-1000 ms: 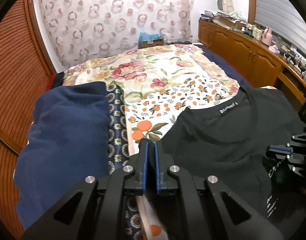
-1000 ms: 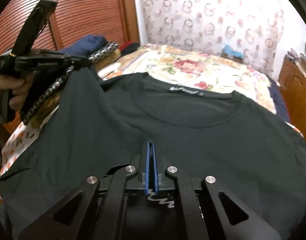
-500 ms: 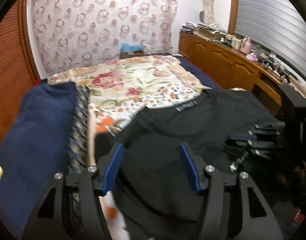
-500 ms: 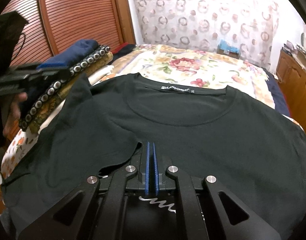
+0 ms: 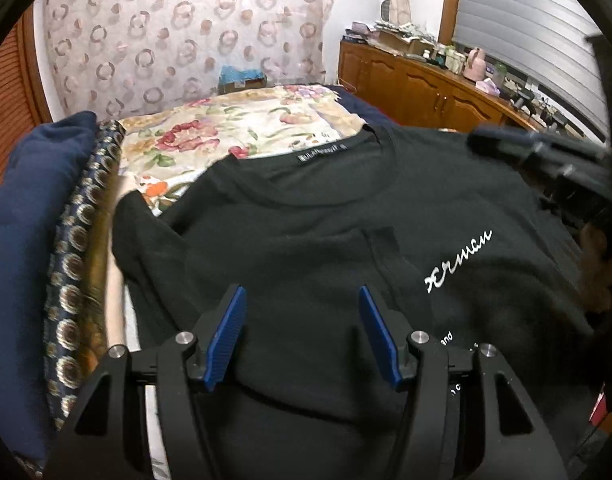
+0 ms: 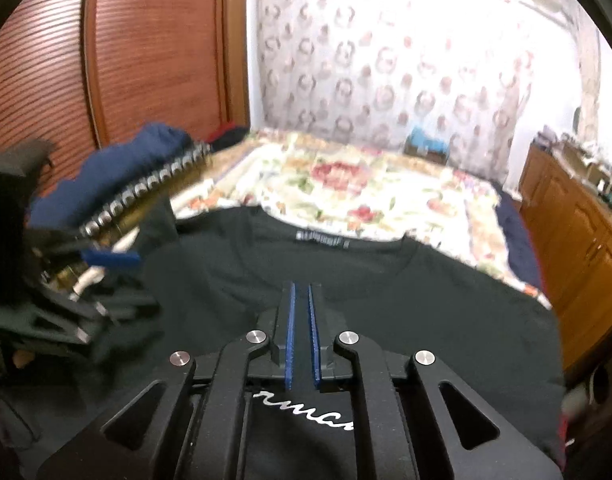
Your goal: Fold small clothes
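A black T-shirt with white script lies flat on the floral bedspread, collar away from me, its left sleeve folded in over the chest. My left gripper hovers open above the shirt's lower middle, nothing between its blue pads. It also shows blurred in the right wrist view, left gripper, at the shirt's left edge. My right gripper is raised above the script; its jaws are just opening to a thin slit, with no cloth seen between them. In the left wrist view it is a blur, right gripper.
Folded clothes are piled left of the shirt: a navy garment and a ring-patterned one. A wooden cabinet with clutter on top runs along the right. Slatted wardrobe doors stand at the left, a patterned curtain behind the bed.
The left gripper opened, let go of the shirt's sleeve and moved right over the shirt. The right gripper rose off the shirt and tilted up.
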Action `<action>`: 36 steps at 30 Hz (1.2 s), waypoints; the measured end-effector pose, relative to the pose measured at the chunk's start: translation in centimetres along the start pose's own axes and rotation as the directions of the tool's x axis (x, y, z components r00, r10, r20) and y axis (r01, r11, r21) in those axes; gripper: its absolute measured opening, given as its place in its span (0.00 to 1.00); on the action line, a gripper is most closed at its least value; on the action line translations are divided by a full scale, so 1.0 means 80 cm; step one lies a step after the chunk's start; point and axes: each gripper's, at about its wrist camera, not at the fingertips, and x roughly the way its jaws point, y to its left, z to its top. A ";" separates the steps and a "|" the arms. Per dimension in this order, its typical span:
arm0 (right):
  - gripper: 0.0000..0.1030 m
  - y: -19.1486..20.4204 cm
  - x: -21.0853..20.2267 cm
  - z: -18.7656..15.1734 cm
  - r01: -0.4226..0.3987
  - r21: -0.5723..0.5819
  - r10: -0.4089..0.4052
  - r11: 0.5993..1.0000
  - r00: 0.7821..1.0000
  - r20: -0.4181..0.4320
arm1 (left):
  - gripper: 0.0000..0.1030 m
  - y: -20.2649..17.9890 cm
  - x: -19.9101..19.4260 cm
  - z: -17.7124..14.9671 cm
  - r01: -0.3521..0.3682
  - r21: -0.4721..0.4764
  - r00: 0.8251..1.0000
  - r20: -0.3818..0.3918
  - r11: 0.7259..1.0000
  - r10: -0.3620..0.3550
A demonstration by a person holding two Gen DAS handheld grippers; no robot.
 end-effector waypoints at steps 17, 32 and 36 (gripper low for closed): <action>0.43 -0.018 -0.100 -0.012 0.127 0.034 -0.130 0.991 0.986 0.102 | 0.56 -0.031 0.021 -0.016 -0.016 0.031 0.999 -0.039 0.999 0.017; 0.45 -0.063 -0.144 -0.048 0.240 0.108 -0.248 0.965 0.966 0.072 | 0.65 -0.025 0.024 -0.016 -0.027 0.014 0.999 -0.026 1.000 0.028; 0.45 -0.079 -0.145 -0.061 0.264 0.118 -0.271 0.957 0.961 0.051 | 0.65 -0.023 0.024 -0.017 -0.035 0.008 0.999 -0.026 0.999 0.035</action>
